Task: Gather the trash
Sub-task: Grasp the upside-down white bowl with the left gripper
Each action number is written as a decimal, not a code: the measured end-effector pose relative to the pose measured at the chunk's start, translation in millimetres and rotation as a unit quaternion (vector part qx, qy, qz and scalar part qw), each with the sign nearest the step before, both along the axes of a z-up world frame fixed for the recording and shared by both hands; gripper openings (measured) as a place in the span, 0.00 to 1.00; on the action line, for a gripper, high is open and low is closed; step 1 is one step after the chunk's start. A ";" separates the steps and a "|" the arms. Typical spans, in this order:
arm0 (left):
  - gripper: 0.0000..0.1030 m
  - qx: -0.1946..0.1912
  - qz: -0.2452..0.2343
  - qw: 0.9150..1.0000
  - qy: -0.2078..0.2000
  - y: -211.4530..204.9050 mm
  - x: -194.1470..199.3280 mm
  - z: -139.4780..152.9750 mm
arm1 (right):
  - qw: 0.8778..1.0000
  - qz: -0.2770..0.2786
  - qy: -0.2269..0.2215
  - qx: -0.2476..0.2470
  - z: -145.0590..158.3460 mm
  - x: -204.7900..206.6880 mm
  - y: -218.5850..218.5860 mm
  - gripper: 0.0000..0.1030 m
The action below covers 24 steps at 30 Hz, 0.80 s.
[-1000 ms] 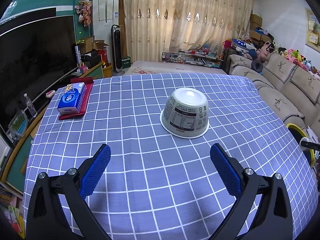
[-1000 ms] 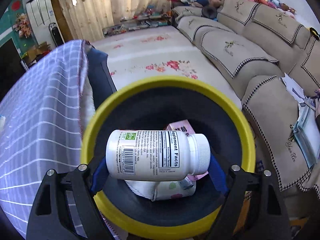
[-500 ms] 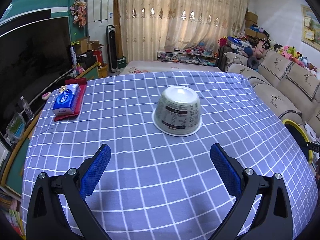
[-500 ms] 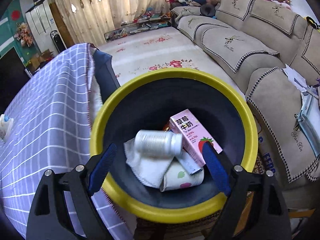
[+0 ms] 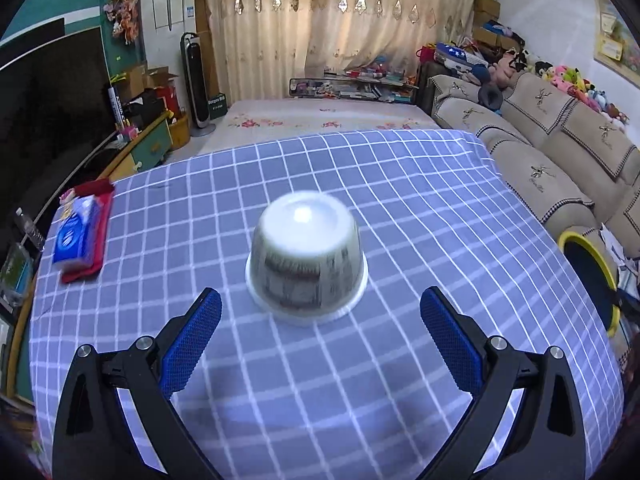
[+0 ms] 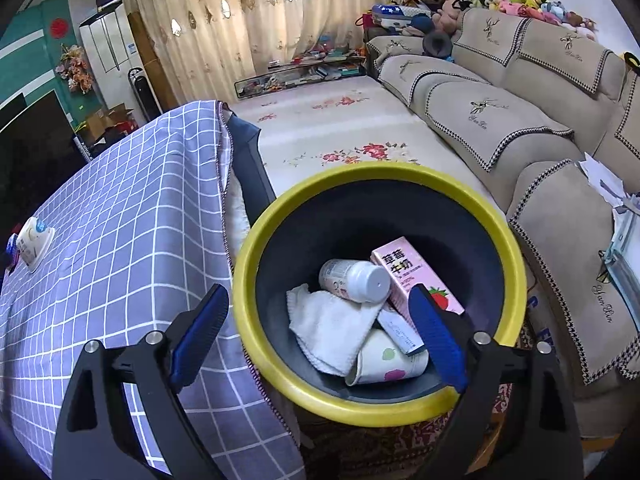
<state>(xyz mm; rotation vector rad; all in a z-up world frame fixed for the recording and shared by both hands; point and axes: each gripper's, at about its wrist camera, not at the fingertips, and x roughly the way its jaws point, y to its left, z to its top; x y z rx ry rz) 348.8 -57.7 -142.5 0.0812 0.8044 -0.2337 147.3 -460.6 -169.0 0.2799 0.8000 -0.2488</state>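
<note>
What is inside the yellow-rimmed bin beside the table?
Inside the bin: a white bottle, a pink carton, a white cloth and a paper cup. Whatever lies under them is covered.

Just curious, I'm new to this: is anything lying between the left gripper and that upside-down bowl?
Nothing: in the left wrist view, only bare checked tablecloth separates the left gripper from the upturned bowl.

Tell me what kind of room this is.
Most likely a home living room: a long beige sofa with plush toys along its back, a big dark TV screen, and a curtained window behind the checked table.
</note>
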 end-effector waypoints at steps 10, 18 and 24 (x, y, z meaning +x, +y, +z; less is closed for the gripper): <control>0.95 0.020 0.017 1.000 0.012 -15.8 49.4 -18.1 | 1.000 0.006 0.007 0.009 -7.0 2.4 -0.4 0.84; 0.84 0.034 0.018 0.999 0.013 -24.3 63.3 -26.5 | 1.000 0.004 0.011 0.014 -11.9 3.8 -1.7 0.84; 0.78 0.035 0.016 0.999 0.006 -24.5 63.2 -27.7 | 1.000 0.005 0.014 0.016 -14.1 4.1 -2.2 0.84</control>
